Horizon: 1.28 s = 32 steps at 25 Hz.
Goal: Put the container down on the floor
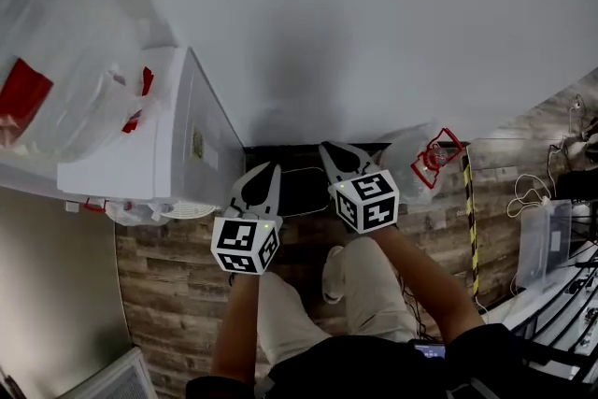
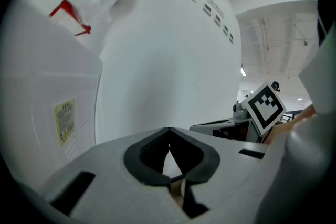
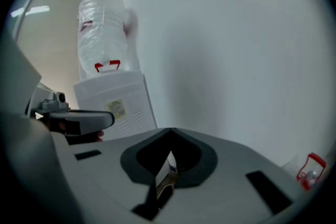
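A dark, shallow rectangular container lies on the wood floor against the foot of the white wall. Both grippers hang above it, apart from it. In the head view my left gripper is over its left end and my right gripper over its right end. In the left gripper view, the left gripper has its jaw tips together with nothing between them. My right gripper is likewise shut and empty, pointing at the bare wall.
A white water dispenser stands at the left, with a plastic-wrapped bottle on top. Another wrapped bottle with a red handle lies on the floor at the right. Yellow-black tape and cables lie further right. The person's legs are below.
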{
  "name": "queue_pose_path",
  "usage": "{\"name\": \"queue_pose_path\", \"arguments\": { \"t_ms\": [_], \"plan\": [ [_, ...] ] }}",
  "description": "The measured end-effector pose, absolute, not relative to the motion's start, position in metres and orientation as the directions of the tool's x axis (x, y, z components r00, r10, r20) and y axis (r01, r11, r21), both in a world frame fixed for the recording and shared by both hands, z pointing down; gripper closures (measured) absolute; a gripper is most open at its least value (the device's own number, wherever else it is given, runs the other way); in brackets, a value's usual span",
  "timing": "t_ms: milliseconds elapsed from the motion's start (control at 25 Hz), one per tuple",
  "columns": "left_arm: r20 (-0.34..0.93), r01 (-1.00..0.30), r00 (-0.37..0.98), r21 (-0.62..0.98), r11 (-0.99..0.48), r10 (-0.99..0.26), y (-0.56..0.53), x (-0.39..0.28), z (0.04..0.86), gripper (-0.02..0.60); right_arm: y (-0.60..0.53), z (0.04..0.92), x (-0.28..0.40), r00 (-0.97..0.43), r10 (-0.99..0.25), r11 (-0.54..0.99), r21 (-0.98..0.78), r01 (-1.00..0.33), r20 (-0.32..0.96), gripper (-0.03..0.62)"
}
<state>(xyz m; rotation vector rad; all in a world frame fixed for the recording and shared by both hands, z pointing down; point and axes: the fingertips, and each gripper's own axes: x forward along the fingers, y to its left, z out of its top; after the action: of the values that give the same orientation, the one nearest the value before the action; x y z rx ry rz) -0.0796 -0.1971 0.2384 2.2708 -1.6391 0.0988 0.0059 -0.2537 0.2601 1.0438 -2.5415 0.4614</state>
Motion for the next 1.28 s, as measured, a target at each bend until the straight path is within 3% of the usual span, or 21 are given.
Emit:
{"name": "queue_pose_path", "arguments": {
  "t_ms": [640, 1280],
  "plan": [
    [0.167, -0.934, 0.315, 0.227, -0.274, -0.934, -0.163, -0.068, -0.025, 0.565, -0.212, 0.007, 0.013, -0.725, -0.591, 0.707, -0.206, -0.677, 0.355, 0.565],
    [0.112, -0.925, 0.361, 0.172, -0.339, -0.926, -0.085, -0.081, -0.119, 0.565, -0.126, -0.109, -0.005, -0.722, -0.657, 0.699, -0.183, -0.691, 0.217, 0.565]
  ]
}}
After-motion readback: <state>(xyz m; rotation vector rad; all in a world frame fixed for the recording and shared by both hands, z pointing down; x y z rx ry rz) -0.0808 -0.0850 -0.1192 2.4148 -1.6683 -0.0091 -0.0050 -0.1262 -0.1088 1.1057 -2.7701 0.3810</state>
